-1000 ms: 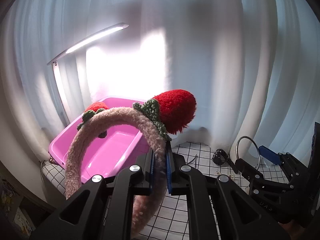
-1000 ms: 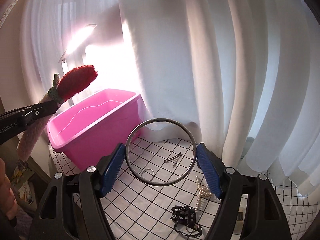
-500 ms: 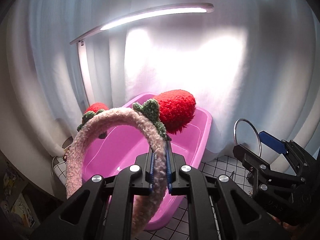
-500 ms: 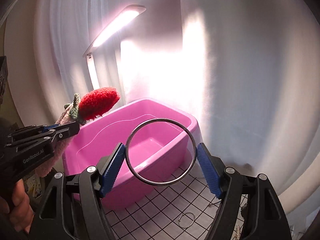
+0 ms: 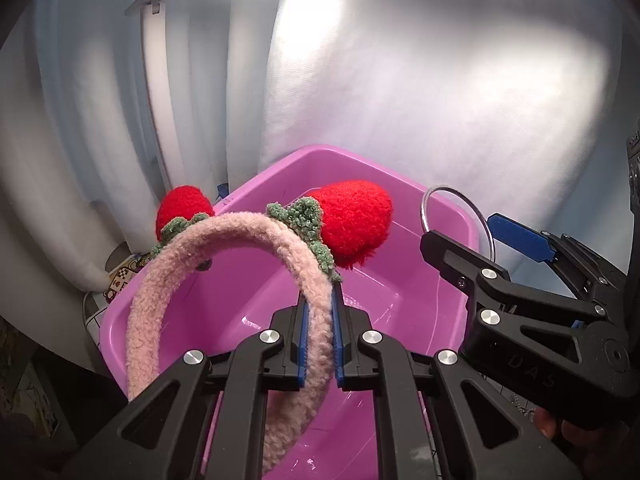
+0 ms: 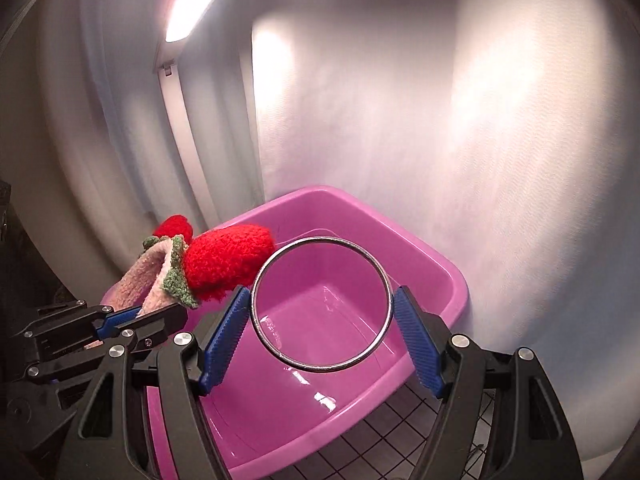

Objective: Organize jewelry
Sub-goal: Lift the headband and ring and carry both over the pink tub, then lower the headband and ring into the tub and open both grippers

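Pink plastic tub, one, below us: left gripper jaws clamp one fuzzy strawberry headband; right gripper jaws, half-spread, pinch one metal bangle.

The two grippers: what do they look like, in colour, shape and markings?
The left gripper and right gripper look alike: black angular plastic frames with silver screws and blue ribbed pads. Raised letters mark the right gripper's side in the left wrist view.

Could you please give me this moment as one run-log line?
left hand-held gripper: shut on fuzzy headband | right hand-held gripper: shut on metal ring | both above pink bin | bin: empty
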A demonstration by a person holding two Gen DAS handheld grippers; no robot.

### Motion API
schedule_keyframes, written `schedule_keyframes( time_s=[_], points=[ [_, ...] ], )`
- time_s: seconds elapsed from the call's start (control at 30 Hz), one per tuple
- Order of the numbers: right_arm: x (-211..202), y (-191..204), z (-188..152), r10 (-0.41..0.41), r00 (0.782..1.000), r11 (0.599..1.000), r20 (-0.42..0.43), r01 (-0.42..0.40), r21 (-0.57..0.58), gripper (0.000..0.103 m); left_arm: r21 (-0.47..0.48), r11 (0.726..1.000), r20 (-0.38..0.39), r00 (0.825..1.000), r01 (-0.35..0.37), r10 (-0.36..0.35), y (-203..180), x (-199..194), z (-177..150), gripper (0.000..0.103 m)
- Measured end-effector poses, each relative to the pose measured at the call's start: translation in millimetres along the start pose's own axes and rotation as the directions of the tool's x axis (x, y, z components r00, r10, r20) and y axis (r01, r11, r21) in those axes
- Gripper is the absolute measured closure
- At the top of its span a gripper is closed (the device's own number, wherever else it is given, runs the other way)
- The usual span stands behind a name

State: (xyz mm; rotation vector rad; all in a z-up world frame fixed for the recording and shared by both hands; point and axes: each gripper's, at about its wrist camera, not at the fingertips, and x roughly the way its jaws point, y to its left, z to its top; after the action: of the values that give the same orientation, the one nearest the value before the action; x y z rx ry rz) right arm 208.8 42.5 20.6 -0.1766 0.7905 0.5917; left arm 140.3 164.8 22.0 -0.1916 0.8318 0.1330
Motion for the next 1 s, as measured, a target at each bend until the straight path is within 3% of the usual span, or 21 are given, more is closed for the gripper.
schedule_keyframes(
  time_s=[0.3, 0.67, 1.0],
  points=[
    [57, -9, 2, 0.017, 0.985, 1.000, -0.171, -0.015, 0.012, 0.032, -0.033, 0.999, -0.127, 0.992, 0.000, -0.004, 12, 43, 3, 0.093],
    [105, -17, -5, -0.001, 0.945, 0.999, -0.327, 0.015, 0.040, 0.032, -0.085, 0.996, -0.274, 0.962, -0.004, -0.019, 24, 84, -1, 0.092],
    [119, -12, 1, -0.048, 0.929, 0.999, -0.367, 0.044, -0.021, 0.032, -0.123, 0.992, -0.370, 0.929, -0.021, -0.026, 30, 107, -1, 0.089]
  ],
)
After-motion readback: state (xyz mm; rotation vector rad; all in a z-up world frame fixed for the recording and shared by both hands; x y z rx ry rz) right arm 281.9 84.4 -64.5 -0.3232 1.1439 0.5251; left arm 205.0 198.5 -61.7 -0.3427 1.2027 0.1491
